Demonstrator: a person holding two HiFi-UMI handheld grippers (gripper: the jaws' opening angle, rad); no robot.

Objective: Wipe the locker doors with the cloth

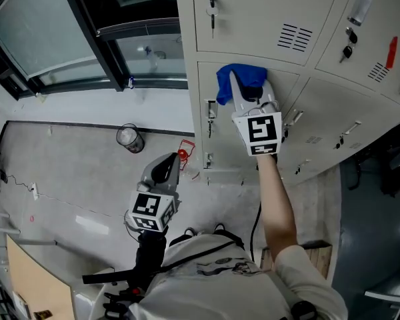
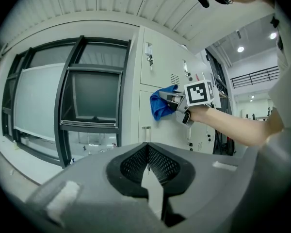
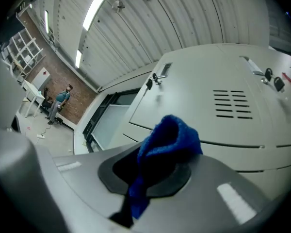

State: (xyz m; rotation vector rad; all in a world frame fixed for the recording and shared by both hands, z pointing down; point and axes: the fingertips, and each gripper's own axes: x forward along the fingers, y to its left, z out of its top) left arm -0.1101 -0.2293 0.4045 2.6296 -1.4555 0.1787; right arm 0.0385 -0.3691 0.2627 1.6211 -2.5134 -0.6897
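right gripper [image 1: 245, 91] clenched on crumpled blue terry cloth [image 1: 241, 79] | cloth at top edge of pale grey metal locker door [image 1: 228, 149], seemingly pressed against it, just below the slotted upper locker door [image 1: 253, 19] | left gripper [image 1: 164, 169] jaws closed together, nothing between them, held low, well apart from the 2 doors

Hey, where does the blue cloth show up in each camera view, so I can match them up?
Head view: blue cloth at upper middle, held at a locker door by the right tool.
Left gripper view: right of centre, against the lockers.
Right gripper view: lower centre, clamped between the tool's jaws.
Shared landmark: the keyed lock on the door above.
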